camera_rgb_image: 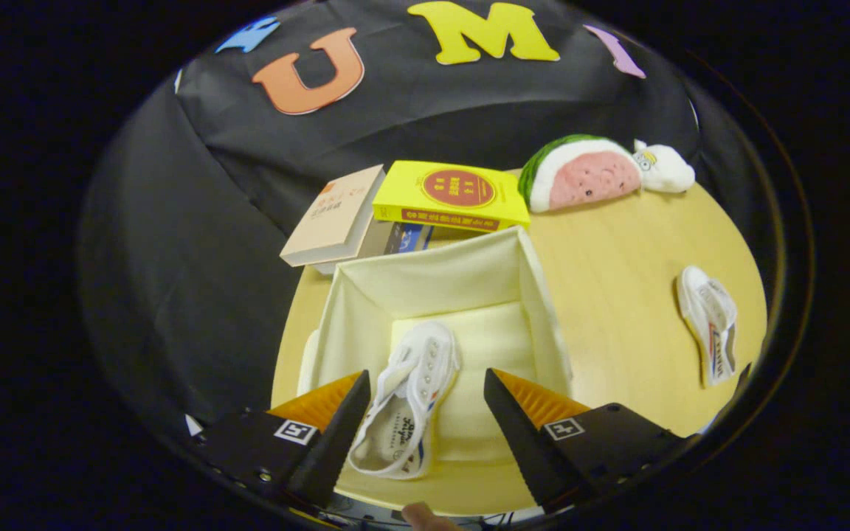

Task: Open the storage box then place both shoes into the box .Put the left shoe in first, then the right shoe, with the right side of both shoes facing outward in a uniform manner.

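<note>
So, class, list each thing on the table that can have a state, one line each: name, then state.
Cream fabric storage box: open.
White canvas shoe in the box: lying inside, between the fingers.
White canvas shoe on the table: outside the box, on its side.
Gripper: open, touching nothing.
Yellow book: closed.

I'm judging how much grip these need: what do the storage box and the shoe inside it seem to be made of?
The storage box looks like cream fabric, matte, with soft, slightly bowed walls. The shoe in the box, lying between the open fingers of the gripper, seems to be white canvas with a row of eyelets; its sole may be rubber, though that is unclear.
</note>
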`<state>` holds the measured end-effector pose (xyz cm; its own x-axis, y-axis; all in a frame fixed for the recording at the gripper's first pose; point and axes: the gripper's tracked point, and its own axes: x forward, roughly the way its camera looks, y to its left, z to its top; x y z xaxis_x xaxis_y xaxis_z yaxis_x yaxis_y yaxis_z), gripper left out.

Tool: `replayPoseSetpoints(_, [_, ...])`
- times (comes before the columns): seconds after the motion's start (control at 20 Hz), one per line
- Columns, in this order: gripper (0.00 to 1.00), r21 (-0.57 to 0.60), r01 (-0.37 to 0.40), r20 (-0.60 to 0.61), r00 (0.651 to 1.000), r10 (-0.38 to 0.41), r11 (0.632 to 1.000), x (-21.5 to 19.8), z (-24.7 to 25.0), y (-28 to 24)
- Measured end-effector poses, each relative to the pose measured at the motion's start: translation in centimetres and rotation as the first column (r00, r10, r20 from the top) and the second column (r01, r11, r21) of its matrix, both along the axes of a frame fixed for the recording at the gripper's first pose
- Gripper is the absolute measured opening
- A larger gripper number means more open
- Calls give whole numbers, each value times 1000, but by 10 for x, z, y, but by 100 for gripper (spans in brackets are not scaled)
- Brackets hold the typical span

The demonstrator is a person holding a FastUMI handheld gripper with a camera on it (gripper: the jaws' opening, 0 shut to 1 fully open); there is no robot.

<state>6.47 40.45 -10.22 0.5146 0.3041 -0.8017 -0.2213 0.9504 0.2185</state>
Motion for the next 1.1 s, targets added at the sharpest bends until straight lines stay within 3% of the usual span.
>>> replayPoseSetpoints(0.35, [96,-73,-26,70,997,31,997,16,39,-108])
replayPoseSetpoints(0.7, [96,-197,67,54,997,-58,978,56,27,-254])
replayPoseSetpoints(0.9, [96,-299,130,30,992,-126,945,78,-5,-328])
replayPoseSetpoints(1.1, [96,-456,58,-19,997,-75,888,73,-35,-383])
